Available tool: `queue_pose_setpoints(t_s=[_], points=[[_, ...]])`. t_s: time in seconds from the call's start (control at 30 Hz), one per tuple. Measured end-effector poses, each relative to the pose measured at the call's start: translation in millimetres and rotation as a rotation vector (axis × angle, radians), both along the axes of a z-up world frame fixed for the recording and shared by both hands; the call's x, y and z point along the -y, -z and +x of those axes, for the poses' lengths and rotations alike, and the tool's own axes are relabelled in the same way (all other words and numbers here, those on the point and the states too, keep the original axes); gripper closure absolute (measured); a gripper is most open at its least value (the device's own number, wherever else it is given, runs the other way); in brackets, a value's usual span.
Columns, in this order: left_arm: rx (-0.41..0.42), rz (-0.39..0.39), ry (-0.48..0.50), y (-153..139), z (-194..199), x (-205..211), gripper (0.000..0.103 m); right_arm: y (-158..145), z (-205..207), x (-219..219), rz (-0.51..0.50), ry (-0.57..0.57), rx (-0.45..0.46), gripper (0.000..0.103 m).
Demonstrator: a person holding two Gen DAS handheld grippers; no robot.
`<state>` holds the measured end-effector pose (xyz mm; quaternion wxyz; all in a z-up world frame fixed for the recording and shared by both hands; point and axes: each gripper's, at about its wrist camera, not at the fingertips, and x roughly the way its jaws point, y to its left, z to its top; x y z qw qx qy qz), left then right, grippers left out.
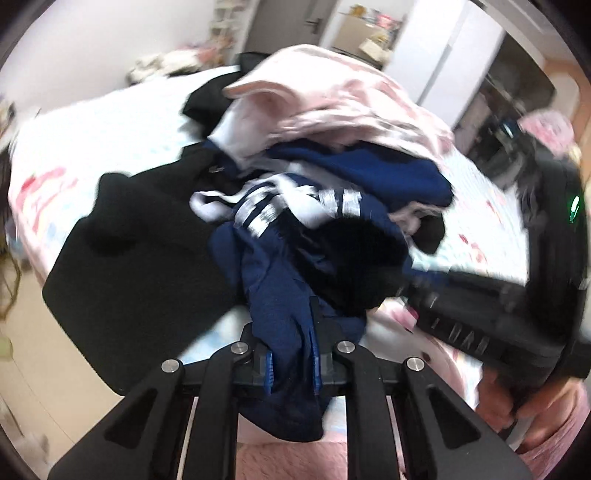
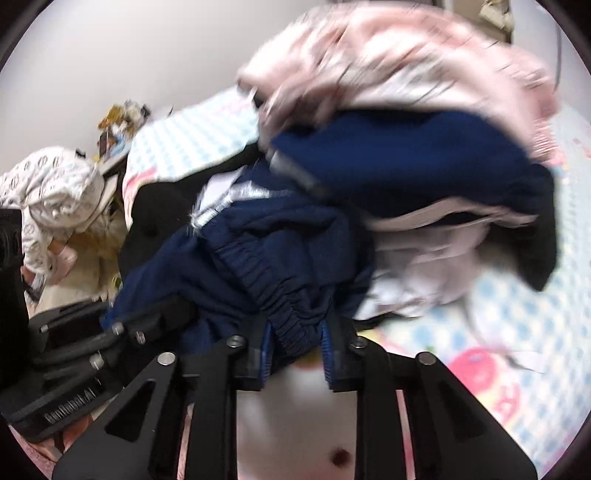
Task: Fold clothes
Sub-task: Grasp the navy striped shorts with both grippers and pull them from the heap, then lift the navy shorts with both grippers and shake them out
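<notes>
A navy garment with white stripes (image 1: 280, 266) hangs between both grippers above the bed. My left gripper (image 1: 291, 365) is shut on a fold of its fabric, which drapes down over the jaws. My right gripper (image 2: 295, 350) is shut on the garment's elastic waistband (image 2: 273, 291). The right gripper's body (image 1: 480, 314) shows at the right of the left wrist view, held in a hand (image 1: 517, 402). The left gripper's body (image 2: 74, 354) shows at the lower left of the right wrist view. Behind lies a pile of clothes: pink (image 1: 332, 99), blue (image 1: 369, 173) and black (image 1: 147, 236) pieces.
The bed (image 1: 110, 129) has a white sheet with pink and blue prints, and its near edge (image 1: 295, 458) is pink. A door and shelves (image 1: 369, 33) stand beyond. A patterned white cloth heap (image 2: 51, 199) and clutter lie off the bed's far side.
</notes>
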<state>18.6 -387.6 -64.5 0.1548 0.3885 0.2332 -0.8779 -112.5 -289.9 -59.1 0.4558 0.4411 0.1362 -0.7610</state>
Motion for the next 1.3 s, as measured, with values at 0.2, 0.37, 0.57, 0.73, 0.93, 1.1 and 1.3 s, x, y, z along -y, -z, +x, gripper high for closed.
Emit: queue_pose_setpoints(t_s=[0.2, 0.37, 0.57, 0.73, 0.93, 1.1, 1.3], points=[[-0.013, 0.004, 0.136, -9, -31, -66, 0.089, -44, -10, -79, -0.019, 0.177, -0.167, 0.086], [-0.011, -0.043, 0.287, -30, -52, -138, 0.09, -62, -15, -154, -0.017, 0.297, -0.202, 0.086], [0.002, -0.077, 0.376, -52, -64, -220, 0.09, -77, -15, -249, -0.01, 0.433, -0.209, 0.086], [0.015, -0.112, 0.469, -61, -78, -275, 0.089, -85, -2, -313, 0.032, 0.488, -0.245, 0.086], [0.045, -0.16, 0.563, -62, -84, -348, 0.089, -80, 13, -384, 0.023, 0.585, -0.205, 0.086], [0.063, -0.186, 0.645, -57, -90, -409, 0.089, -73, 24, -443, 0.008, 0.676, -0.159, 0.086], [0.049, -0.173, 0.683, -56, -85, -433, 0.089, -62, 34, -489, -0.023, 0.758, -0.123, 0.086]])
